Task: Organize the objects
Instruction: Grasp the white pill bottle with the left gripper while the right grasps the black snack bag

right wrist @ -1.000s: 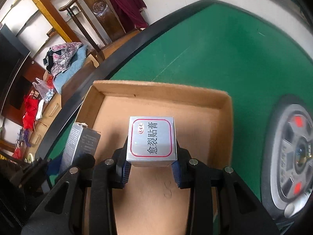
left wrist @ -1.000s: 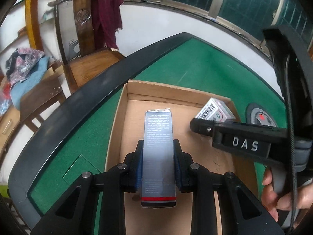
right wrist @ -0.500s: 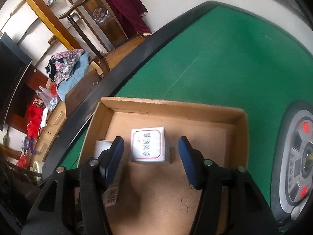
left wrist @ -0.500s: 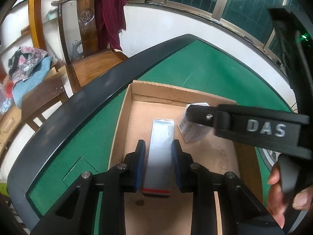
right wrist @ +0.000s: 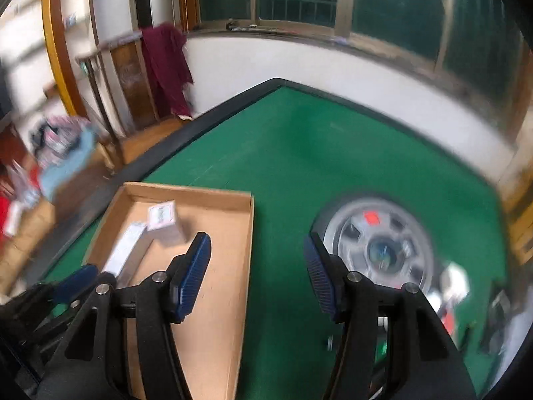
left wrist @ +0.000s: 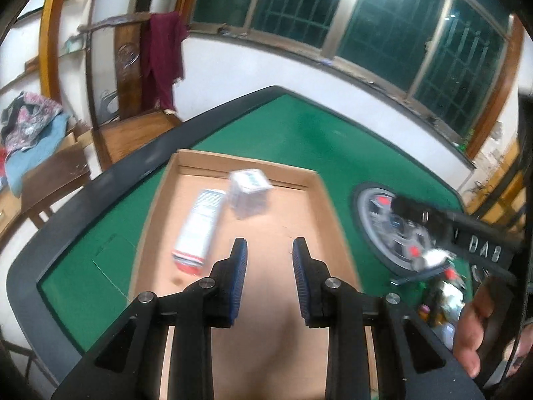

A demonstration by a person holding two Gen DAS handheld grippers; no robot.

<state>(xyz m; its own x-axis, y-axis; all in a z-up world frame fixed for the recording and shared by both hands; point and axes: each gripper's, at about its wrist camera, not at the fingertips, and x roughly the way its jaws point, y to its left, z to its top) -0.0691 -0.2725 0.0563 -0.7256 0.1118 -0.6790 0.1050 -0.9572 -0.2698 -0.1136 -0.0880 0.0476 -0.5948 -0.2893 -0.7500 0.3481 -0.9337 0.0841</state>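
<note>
A shallow cardboard tray (left wrist: 321, 193) lies on the green table. In it a long silver box (left wrist: 200, 223) with a red end band lies flat at the left, and a small cube-shaped silver box (left wrist: 250, 190) stands behind it. My left gripper (left wrist: 269, 253) is open and empty above the tray's middle. My right gripper (right wrist: 256, 253) is open and empty, over the tray's right wall (right wrist: 248, 233). Both boxes also show in the right wrist view, the long box (right wrist: 128, 250) and the cube box (right wrist: 163, 220). The right gripper's body (left wrist: 466, 233) shows at the right in the left wrist view.
A round grey hub (right wrist: 376, 246) with red marks sits in the table's middle, with small blurred items (right wrist: 453, 286) beside it. A wooden chair (left wrist: 130, 76) with a maroon cloth stands past the table's black edge (left wrist: 100, 180). White wall and windows lie behind.
Both grippers opened, let go of their boxes into the tray and pulled back and up. The right gripper swung to the right, off the tray toward the hub.
</note>
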